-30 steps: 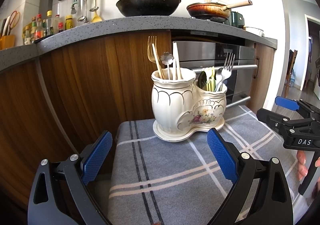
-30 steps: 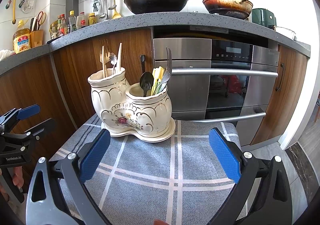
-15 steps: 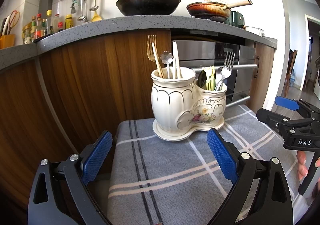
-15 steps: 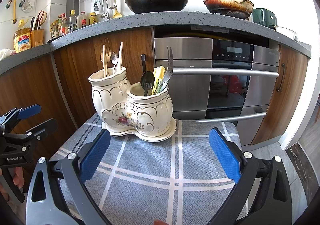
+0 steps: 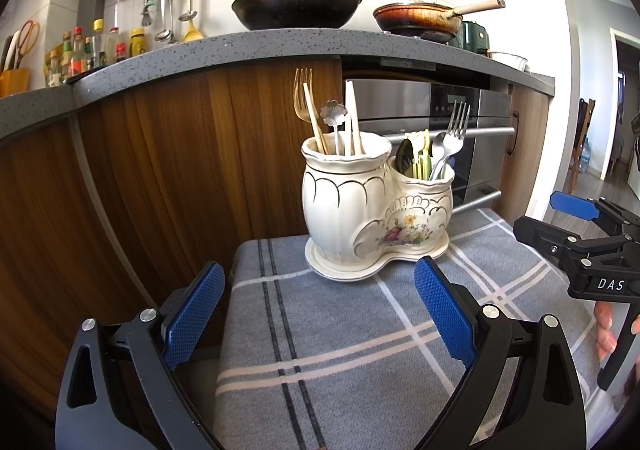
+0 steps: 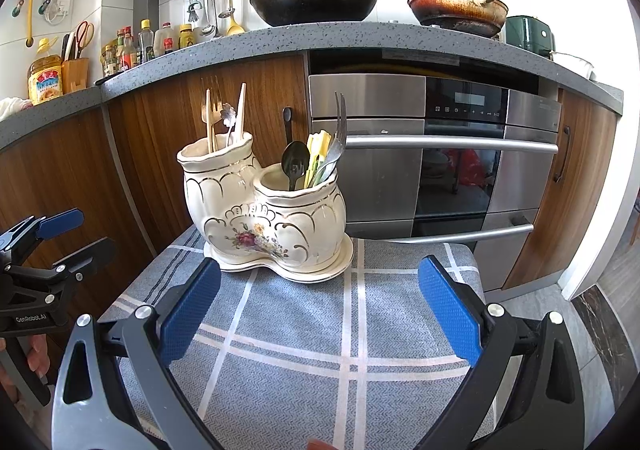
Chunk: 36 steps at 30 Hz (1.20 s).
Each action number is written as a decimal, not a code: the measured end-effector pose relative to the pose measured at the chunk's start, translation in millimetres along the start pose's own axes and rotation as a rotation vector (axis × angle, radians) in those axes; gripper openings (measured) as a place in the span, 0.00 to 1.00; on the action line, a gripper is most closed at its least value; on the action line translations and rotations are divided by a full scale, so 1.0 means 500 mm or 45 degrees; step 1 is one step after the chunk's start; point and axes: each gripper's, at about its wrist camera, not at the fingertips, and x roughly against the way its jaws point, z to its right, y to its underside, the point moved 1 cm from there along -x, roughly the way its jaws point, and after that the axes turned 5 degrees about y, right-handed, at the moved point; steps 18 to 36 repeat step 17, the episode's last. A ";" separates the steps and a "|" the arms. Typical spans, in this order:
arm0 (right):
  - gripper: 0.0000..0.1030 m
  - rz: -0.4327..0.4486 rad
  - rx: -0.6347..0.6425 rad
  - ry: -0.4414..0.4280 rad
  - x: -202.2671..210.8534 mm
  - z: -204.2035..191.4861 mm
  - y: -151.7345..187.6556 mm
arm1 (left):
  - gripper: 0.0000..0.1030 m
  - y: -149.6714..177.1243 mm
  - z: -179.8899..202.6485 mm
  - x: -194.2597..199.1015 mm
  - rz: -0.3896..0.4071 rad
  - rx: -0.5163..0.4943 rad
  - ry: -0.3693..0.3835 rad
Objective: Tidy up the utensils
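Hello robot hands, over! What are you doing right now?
Left gripper open, empty. Right gripper open, empty. Utensil holder upright on checked cloth, utensils inside. Nothing between fingers and holder.

The lower ends of the utensils [image 5: 430,153] are hidden inside the holder [image 5: 372,209]. The right tool [image 5: 592,246] is cut off by the left view's edge. Bottle [image 6: 45,78] labels cannot be read.
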 end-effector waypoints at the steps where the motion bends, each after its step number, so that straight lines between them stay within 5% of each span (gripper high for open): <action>1: 0.95 -0.001 0.000 -0.001 0.000 0.000 0.001 | 0.92 0.001 0.000 -0.002 -0.002 0.002 -0.002; 36: 0.95 -0.007 0.004 -0.011 -0.003 0.002 0.004 | 0.94 0.003 0.001 -0.007 -0.010 -0.002 0.003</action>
